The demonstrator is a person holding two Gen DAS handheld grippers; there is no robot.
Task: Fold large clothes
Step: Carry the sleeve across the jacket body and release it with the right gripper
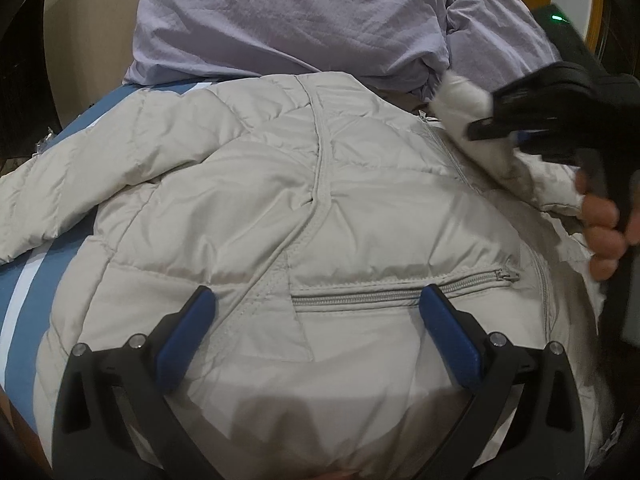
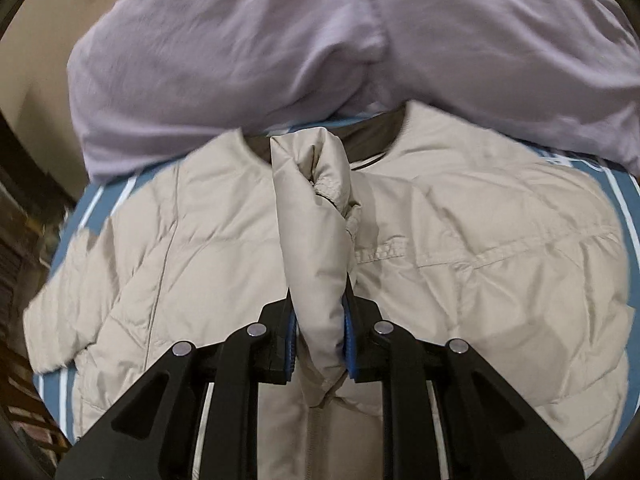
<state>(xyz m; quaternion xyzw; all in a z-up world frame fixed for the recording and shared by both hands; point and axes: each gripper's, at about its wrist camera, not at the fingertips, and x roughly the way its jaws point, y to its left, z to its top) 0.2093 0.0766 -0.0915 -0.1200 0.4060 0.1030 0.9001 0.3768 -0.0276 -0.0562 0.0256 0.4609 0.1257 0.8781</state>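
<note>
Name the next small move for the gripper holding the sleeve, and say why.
Probably lower the sleeve onto the jacket's chest and release: the right gripper pinches its cuff end above the torso, while the left gripper hovers open near the pocket zipper.

Left hand-held gripper (image 1: 316, 300), matte black forked frame, blue pads inside the fingers (image 1: 188, 332), round silver screw heads on the linkages; right hand-held gripper (image 2: 319, 320), same black frame, ribbed blue pads, silver screws, small green light behind the fingers.

Puffer jacket (image 1: 248, 216): pale beige, quilted. Garment (image 1: 288, 20) at twelve o'clock: lilac, plain. Cover (image 1: 24, 288) beneath: blue, white stripes. Gripper pads (image 1: 184, 340): blue.
</note>
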